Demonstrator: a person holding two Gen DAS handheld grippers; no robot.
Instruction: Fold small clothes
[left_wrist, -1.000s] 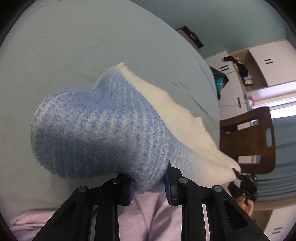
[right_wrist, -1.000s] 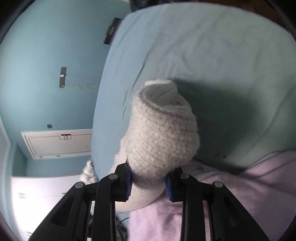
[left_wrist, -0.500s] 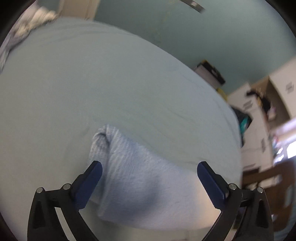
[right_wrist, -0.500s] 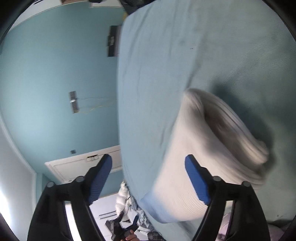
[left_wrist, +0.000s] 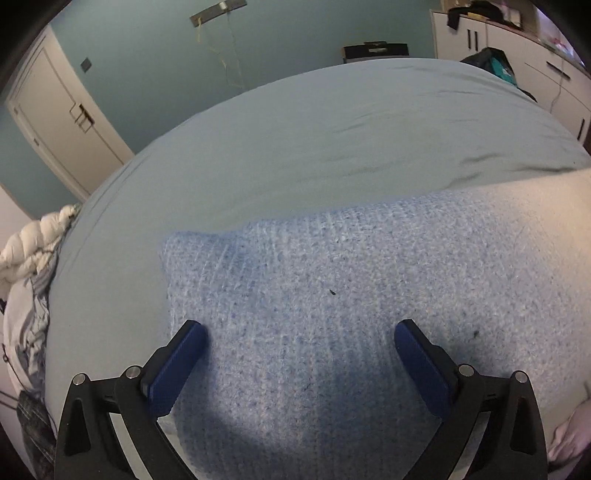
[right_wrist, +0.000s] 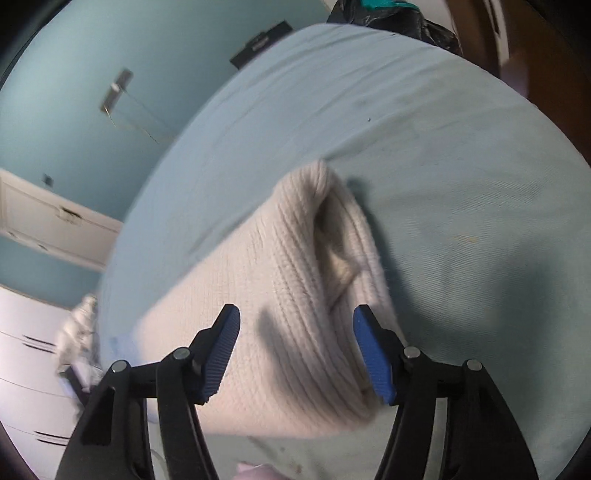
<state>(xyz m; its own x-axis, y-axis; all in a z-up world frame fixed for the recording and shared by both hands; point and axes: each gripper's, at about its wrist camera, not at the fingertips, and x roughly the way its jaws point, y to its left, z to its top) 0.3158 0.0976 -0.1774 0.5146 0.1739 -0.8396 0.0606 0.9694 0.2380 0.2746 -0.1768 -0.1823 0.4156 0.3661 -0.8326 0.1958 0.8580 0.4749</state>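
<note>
Sock (left_wrist: 332, 314) dropped flat on bed (left_wrist: 295, 140), both ends released; left gripper (left_wrist: 299, 343) jaws now spread wide above blue toe; right gripper (right_wrist: 295, 332) jaws, just narrowing, apart over cream cuff, not clamping; fold comes next

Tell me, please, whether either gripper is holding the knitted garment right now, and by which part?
Nothing is held. The left gripper stands wide open over the blue end of the knitted garment; the right gripper, which has just been closing, stands open over its cream end, touching nothing.
</note>
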